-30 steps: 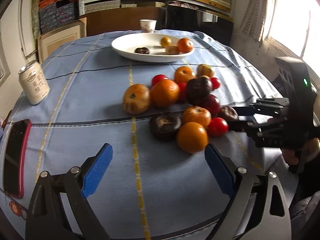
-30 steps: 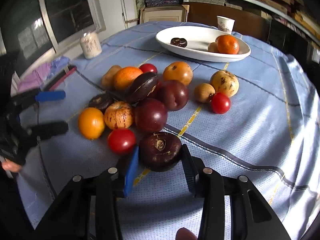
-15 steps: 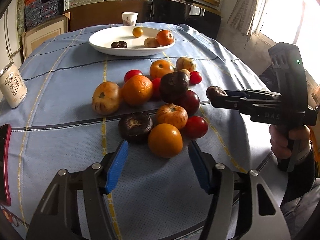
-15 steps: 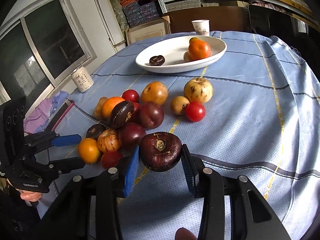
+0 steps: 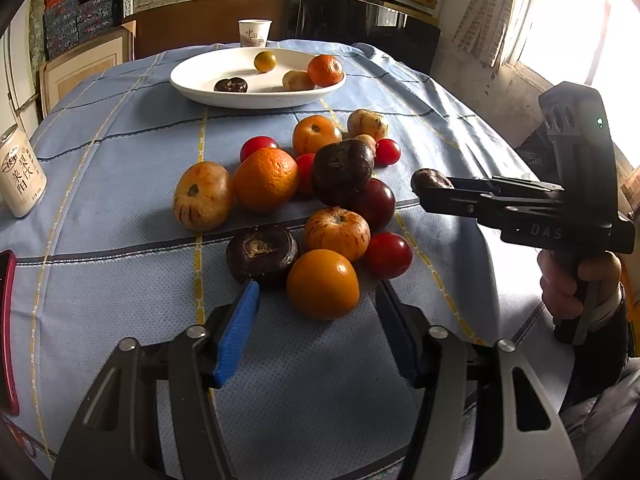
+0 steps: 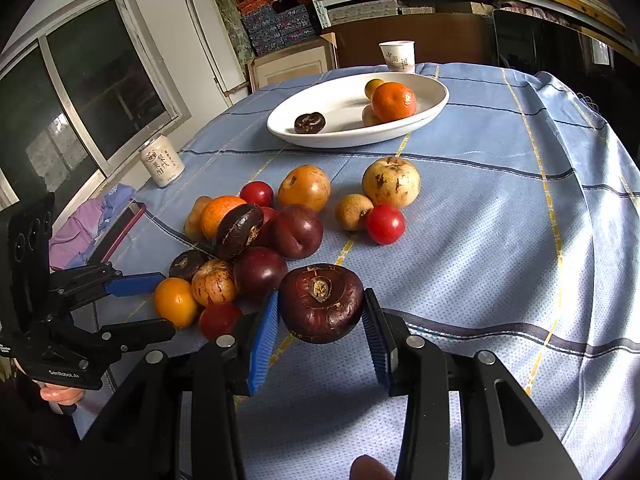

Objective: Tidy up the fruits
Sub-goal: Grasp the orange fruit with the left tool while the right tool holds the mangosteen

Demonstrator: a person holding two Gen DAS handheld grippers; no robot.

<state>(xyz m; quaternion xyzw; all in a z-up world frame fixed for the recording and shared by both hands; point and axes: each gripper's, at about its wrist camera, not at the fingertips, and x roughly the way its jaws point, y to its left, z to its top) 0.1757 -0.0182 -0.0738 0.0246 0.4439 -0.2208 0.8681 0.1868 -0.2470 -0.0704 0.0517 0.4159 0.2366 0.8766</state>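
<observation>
A pile of fruit lies on the blue tablecloth. My right gripper is shut on a dark brown water chestnut and holds it above the cloth; it also shows in the left wrist view. My left gripper is open, its blue pads on either side of an orange fruit at the near edge of the pile; it also shows in the right wrist view. A white plate at the far side holds a dark chestnut, a mandarin and two small yellowish fruits.
A drink can stands at the left edge. A red-cased phone lies at the near left. A paper cup stands behind the plate. Shelves and a window ring the table.
My right gripper has lifted the water chestnut off the cloth and carried it up and forward. My left gripper has moved in around the orange fruit, jaws narrower.
</observation>
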